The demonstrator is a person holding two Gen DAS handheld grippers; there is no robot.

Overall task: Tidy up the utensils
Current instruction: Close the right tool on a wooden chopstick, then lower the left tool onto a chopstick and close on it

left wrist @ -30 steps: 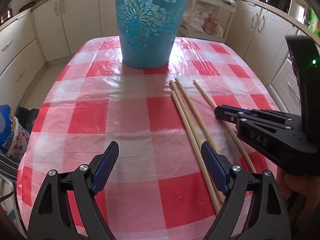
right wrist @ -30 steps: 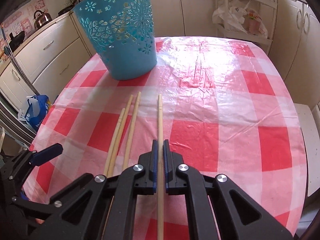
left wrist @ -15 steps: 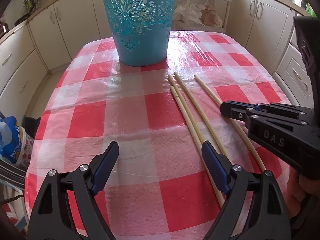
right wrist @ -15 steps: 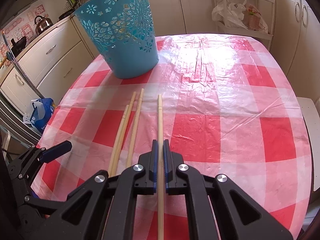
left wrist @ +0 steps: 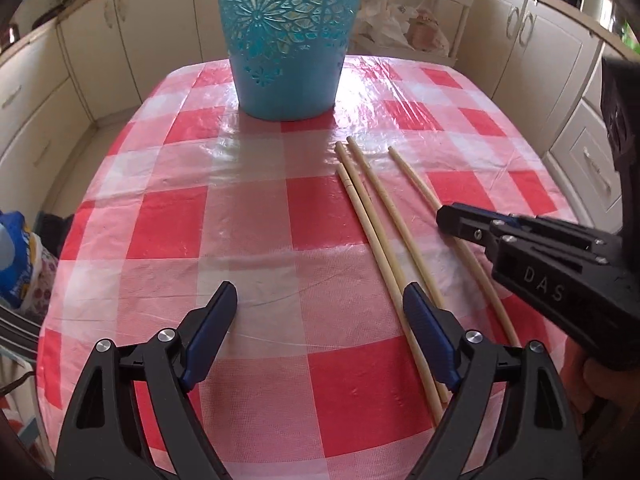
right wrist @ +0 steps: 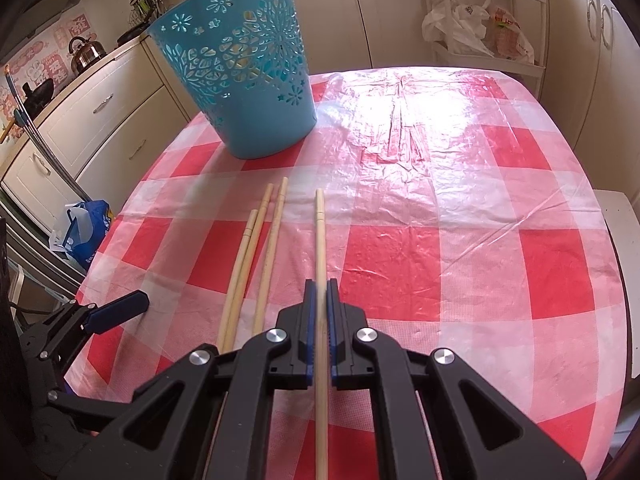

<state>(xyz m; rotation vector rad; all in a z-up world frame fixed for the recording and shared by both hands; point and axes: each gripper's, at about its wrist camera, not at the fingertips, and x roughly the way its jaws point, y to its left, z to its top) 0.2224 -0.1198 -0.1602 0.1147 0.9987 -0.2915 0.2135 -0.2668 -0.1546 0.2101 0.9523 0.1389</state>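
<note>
A blue cut-out plastic basket (left wrist: 288, 36) (right wrist: 244, 64) stands upright at the far side of the red-and-white checked tablecloth (left wrist: 180, 220). Three wooden chopsticks (left wrist: 372, 232) (right wrist: 256, 248) lie side by side on the cloth. A fourth chopstick (right wrist: 320, 232) (left wrist: 416, 184) lies to their right, with my right gripper (right wrist: 320, 284) (left wrist: 444, 216) shut on its middle. I cannot tell whether it is off the cloth. My left gripper (left wrist: 320, 300) stands open over the cloth just left of the three chopsticks, with nothing between its fingers; one of its fingers (right wrist: 120, 308) shows in the right wrist view.
Cream kitchen cabinets (left wrist: 120, 40) surround the table. A white rack with plastic bags (right wrist: 480, 32) stands beyond the far edge. A blue bag (right wrist: 84, 228) sits on the floor at the left, and a white stool (right wrist: 624, 248) at the right.
</note>
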